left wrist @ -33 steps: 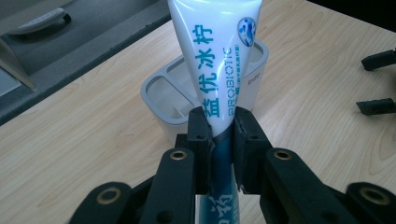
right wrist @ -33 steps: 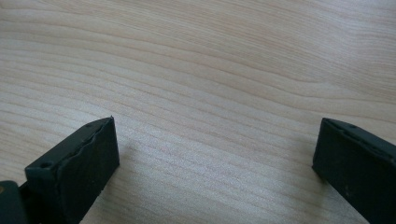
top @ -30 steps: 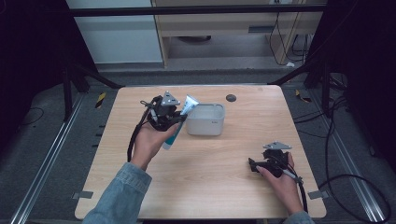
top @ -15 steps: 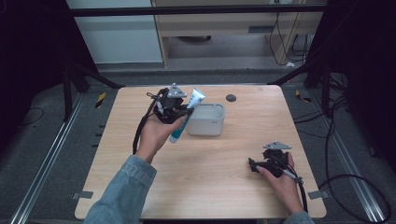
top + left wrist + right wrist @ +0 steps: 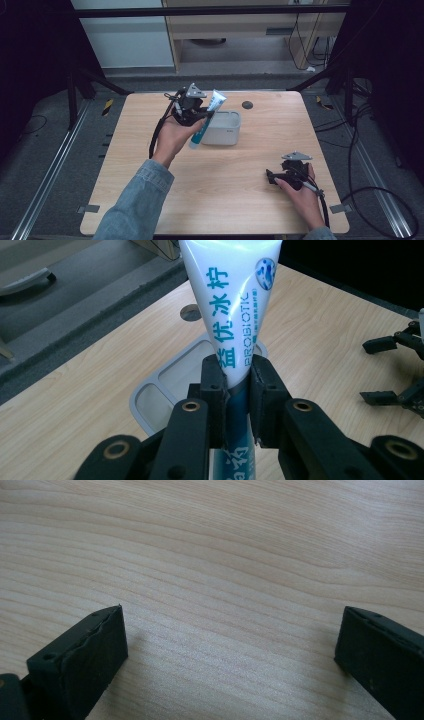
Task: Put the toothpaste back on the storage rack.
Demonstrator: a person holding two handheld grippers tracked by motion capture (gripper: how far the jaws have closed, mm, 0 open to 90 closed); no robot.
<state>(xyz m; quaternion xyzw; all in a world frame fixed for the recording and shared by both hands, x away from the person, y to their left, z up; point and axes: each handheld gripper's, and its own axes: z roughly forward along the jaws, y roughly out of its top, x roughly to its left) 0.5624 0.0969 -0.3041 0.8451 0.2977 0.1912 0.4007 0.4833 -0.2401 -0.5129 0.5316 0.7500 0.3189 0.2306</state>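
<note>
Gripping the toothpaste tube mid-body, the left gripper has carried it farther over the grey tray's near-left rim. The right gripper, jaws spread and empty, stays on the table.

The left black two-jaw tongs show brass-ringed screw holes, a grey three-cornered plate and a black cable. The right black tongs match. A blue denim sleeve covers the left forearm.
</note>
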